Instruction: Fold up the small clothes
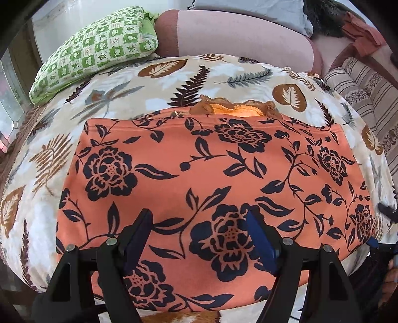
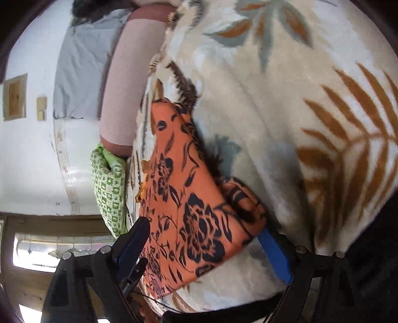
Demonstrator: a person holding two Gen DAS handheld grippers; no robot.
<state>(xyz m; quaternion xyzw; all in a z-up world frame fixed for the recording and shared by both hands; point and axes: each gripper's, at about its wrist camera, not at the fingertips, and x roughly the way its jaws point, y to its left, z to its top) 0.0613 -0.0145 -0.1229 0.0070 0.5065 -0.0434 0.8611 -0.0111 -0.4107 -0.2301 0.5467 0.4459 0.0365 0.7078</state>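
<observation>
An orange garment with dark flowers (image 1: 199,174) lies spread flat on a leaf-patterned blanket (image 1: 154,82); a frilled orange edge shows at its far side. My left gripper (image 1: 199,233) hovers over the garment's near part, jaws wide apart, nothing between the pads. In the rolled right wrist view, the garment's side edge (image 2: 194,223) lies between the fingers of my right gripper (image 2: 204,248). One finger sits over the cloth and the blue finger (image 2: 273,251) sits beside a bunched fold. The pads stand apart from the cloth. A dark fingertip (image 1: 386,211) shows at the garment's right edge.
A green checked pillow (image 1: 94,49) rests at the blanket's far left, with a pink bolster (image 1: 236,37) and grey cloth (image 1: 248,10) behind. A striped cushion (image 1: 360,87) lies at the right. A white wall (image 2: 29,161) and a window (image 2: 49,251) show beyond the bed.
</observation>
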